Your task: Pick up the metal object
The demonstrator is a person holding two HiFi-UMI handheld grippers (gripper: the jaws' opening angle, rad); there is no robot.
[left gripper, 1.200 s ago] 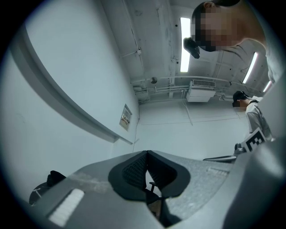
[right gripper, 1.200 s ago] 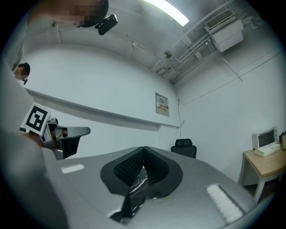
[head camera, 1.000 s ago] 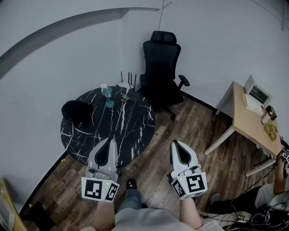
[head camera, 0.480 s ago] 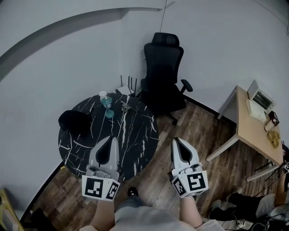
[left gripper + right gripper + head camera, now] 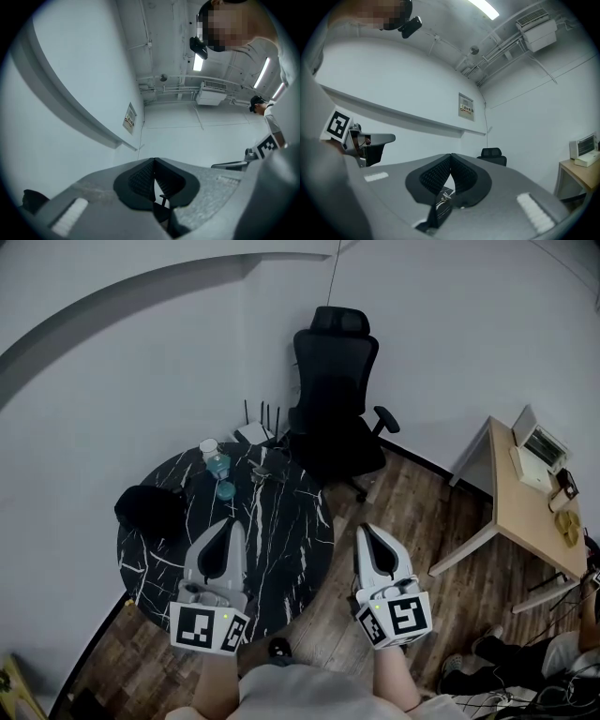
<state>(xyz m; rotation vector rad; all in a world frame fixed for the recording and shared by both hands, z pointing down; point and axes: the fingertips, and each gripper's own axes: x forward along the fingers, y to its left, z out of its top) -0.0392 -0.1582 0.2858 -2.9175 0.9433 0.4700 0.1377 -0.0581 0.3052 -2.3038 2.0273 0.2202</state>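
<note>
A small metal object (image 5: 267,469) lies near the far edge of the round black marble table (image 5: 281,549). My left gripper (image 5: 228,525) hovers over the table's near side, shut, with nothing between its pads. My right gripper (image 5: 364,532) is held level with it, just off the table's right edge over the wood floor, also shut and empty. In the left gripper view the left gripper (image 5: 153,161) points up at a white wall. In the right gripper view the pads of the right gripper (image 5: 451,157) meet, with a sliver of the marble table (image 5: 443,200) below them.
A black bundle (image 5: 150,510), a clear jar (image 5: 209,447) and two teal glass pieces (image 5: 219,465) stand on the table's left and far side. A black office chair (image 5: 336,399) and a white router (image 5: 255,433) are behind it. A wooden desk (image 5: 525,498) is at right.
The view has shifted so that the table lies closer and more under my left gripper. Both grippers keep their place in the frame and stay shut.
</note>
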